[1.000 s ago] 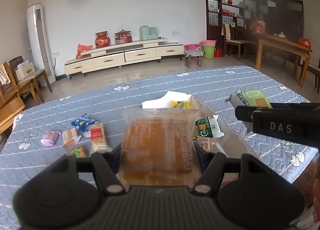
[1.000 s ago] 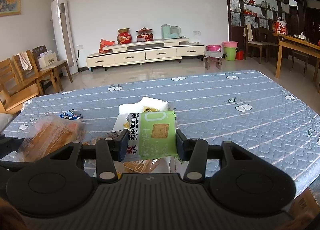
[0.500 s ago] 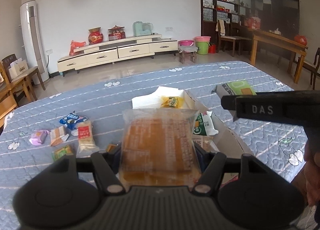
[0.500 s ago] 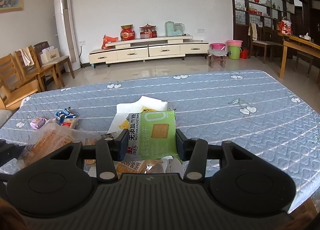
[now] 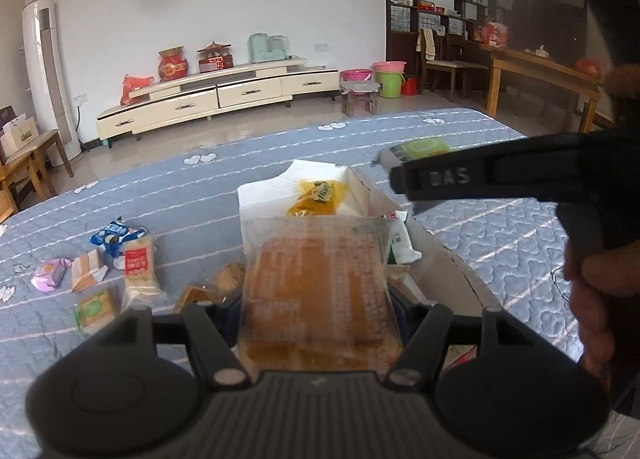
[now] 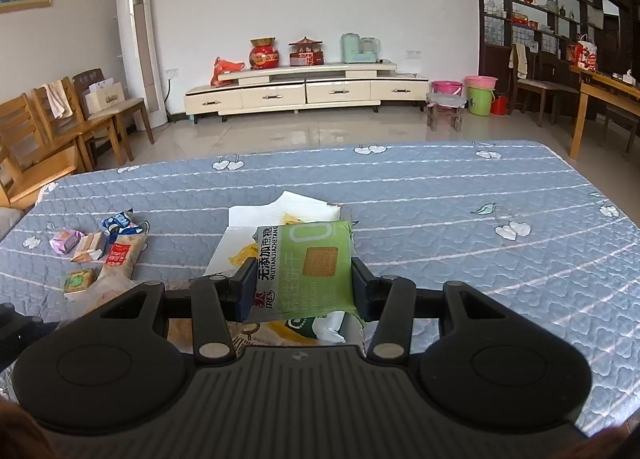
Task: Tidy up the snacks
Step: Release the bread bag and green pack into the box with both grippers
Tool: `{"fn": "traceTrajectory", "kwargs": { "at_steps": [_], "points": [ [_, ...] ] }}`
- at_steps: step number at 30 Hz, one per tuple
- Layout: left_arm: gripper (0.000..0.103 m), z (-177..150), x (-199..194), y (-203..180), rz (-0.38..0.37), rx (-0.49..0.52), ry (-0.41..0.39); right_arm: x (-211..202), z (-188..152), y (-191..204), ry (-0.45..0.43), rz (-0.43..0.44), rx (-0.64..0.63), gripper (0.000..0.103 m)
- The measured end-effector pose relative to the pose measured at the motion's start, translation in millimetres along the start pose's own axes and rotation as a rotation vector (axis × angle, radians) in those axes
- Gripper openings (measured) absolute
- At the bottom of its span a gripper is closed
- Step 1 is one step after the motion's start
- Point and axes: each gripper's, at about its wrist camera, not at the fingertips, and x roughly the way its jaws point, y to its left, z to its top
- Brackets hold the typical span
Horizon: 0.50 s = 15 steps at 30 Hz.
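The left claw (image 5: 320, 299) grips a clear cake pack (image 5: 316, 283); the right claw (image 6: 302, 287) grips a green biscuit pack (image 6: 312, 267). Ahead of both stands an open box (image 5: 360, 191).

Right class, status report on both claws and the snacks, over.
Left claw shut on clear cake packet. Right claw shut on green biscuit packet. Both above open box; nothing in the way.

I see a blue-grey quilted cover (image 6: 460, 219) with white stripes and cherry prints, a green biscuit packet (image 6: 310, 271), a clear wrapper over an orange-brown cake (image 5: 318, 287), and a white box (image 5: 264, 197).
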Motion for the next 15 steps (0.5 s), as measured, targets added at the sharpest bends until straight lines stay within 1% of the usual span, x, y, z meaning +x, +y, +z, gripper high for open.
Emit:
{"fn": "traceTrajectory", "kwargs": {
  "at_steps": [6, 15],
  "points": [
    [0.067, -2, 7, -1, -0.008, 0.002, 0.012, 17, 4, -2, 0.022, 0.005, -0.009, 0.059],
    [0.067, -3, 15, 2, -0.013, -0.004, 0.031, 27, 5, 6, 0.041, 0.016, -0.028, 0.059]
  ]
}}
